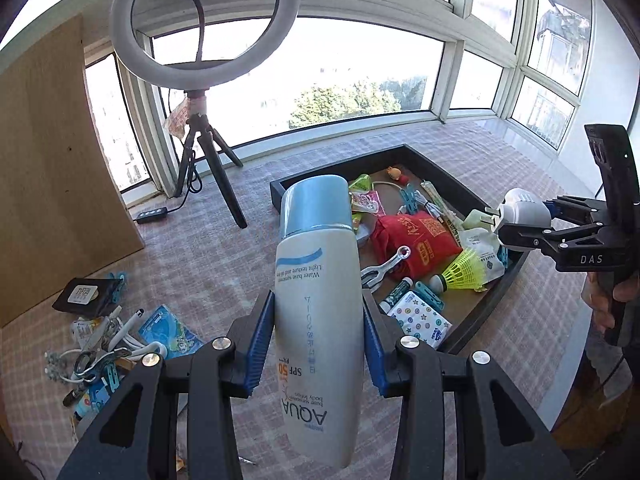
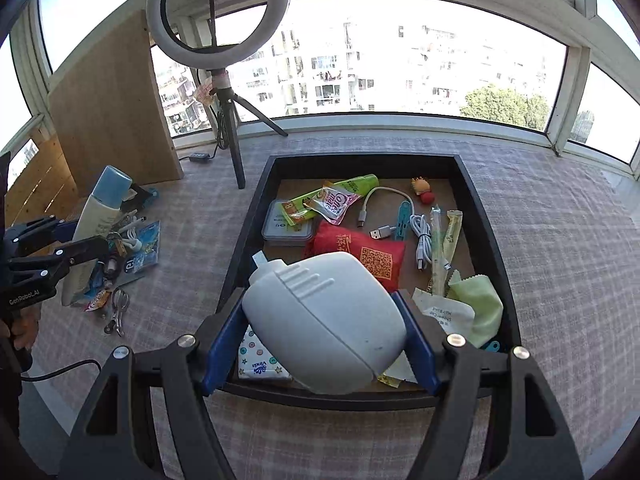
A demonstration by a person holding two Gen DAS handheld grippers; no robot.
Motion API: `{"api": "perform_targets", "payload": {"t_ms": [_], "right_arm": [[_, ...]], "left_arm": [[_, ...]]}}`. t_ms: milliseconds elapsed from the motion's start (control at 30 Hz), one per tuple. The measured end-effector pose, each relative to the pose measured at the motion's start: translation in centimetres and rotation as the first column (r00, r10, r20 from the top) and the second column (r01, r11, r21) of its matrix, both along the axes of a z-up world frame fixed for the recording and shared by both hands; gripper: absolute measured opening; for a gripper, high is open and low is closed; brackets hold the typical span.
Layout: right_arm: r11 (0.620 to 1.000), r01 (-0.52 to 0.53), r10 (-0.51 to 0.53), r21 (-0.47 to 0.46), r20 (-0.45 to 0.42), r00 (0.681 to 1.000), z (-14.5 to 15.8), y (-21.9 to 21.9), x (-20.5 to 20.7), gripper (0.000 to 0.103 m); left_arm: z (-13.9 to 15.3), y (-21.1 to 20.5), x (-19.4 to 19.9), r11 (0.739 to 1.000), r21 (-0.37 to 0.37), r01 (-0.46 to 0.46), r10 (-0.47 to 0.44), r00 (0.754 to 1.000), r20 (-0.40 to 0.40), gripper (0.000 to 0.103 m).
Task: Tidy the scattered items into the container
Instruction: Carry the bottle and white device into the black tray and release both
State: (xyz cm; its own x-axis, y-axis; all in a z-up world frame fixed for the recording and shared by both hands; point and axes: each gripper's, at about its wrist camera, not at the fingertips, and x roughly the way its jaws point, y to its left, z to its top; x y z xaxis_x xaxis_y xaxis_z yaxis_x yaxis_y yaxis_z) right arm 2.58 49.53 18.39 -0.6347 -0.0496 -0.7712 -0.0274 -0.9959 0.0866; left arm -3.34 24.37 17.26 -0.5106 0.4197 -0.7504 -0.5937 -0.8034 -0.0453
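A: Nearest, the left tongs (image 1: 316,336) pinch a sunscreen bottle (image 1: 318,320) by its sides, blue cap pointing away, held above the checked cloth (image 1: 208,256) on the bench, short of the black tray (image 1: 480,312).

B: And the right tongs (image 2: 320,344) grip a white plug adapter (image 2: 324,324) over the near end of the tray (image 2: 496,248), just inside its front rim.

A: How much room is in the tray?

B: It is crowded. A tissue pack (image 2: 260,360) lies under the adapter, a red pouch (image 2: 360,256) sits mid-tray, and a green cloth (image 2: 480,304) fills the near right corner. Bare brown floor shows mostly at the far right, around a small orange toy (image 2: 422,188).

A: To the left of the tray, loose items (image 1: 104,344) remain heaped on the cloth: clips, packets and a white cable. Open cloth lies between that heap and the tray's left wall.

B: Farther back, a ring light (image 2: 218,12) stands on a tripod close to the tray's far left corner, a wooden board (image 2: 108,116) leans at left, and windows wrap around the bench's far edge.
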Motion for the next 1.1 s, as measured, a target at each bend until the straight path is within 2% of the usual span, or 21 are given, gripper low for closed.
{"api": "perform_targets", "payload": {"t_ms": [267, 500, 667, 767, 900, 1000, 1067, 1100], "right_arm": [[1.0, 0.008, -0.008, -0.004, -0.014, 1.0, 0.2, 4.4, -0.9, 0.07], [0.998, 0.053, -0.052, -0.041, 0.02, 0.998, -2.0, 9.2, -3.3, 0.07], [0.995, 0.072, -0.067, -0.073, 0.066, 0.996, -4.3, 11.4, -4.2, 0.07], [0.993, 0.084, -0.077, -0.08, 0.089, 0.993, -5.4, 12.0, -4.4, 0.07], [0.991, 0.108, -0.099, -0.081, 0.1, 0.99, -5.9, 12.8, -4.2, 0.07], [0.989, 0.121, -0.114, -0.084, 0.089, 0.989, -5.7, 13.3, -4.0, 0.071], [0.988, 0.14, -0.133, -0.072, 0.089, 0.987, -5.3, 13.5, -3.8, 0.071], [0.986, 0.154, -0.148, -0.068, 0.084, 0.985, -5.0, 13.6, -3.6, 0.073]], "left_arm": [[-0.1, 5.6, -2.0, 1.0, -0.007, 0.023, -0.023, 1.0, 0.001, 0.039], [-1.5, 10.0, -6.5, 0.999, -0.029, 0.028, -0.027, 0.999, 0.025, 0.039], [-2.9, 14.3, -9.1, 0.995, -0.053, 0.09, -0.087, 0.995, 0.05, 0.039], [-3.2, 17.0, -10.0, 0.99, -0.037, 0.138, -0.135, 0.989, 0.063, 0.039], [-3.0, 20.3, -10.6, 0.982, -0.019, 0.189, -0.188, 0.98, 0.063, 0.039], [-3.2, 22.0, -11.3, 0.982, -0.036, 0.184, -0.182, 0.982, 0.054, 0.04], [-3.3, 22.2, -12.1, 0.988, -0.038, 0.148, -0.145, 0.986, 0.079, 0.049], [-3.2, 21.8, -12.4, 0.991, -0.022, 0.132, -0.129, 0.988, 0.085, 0.058]]}}
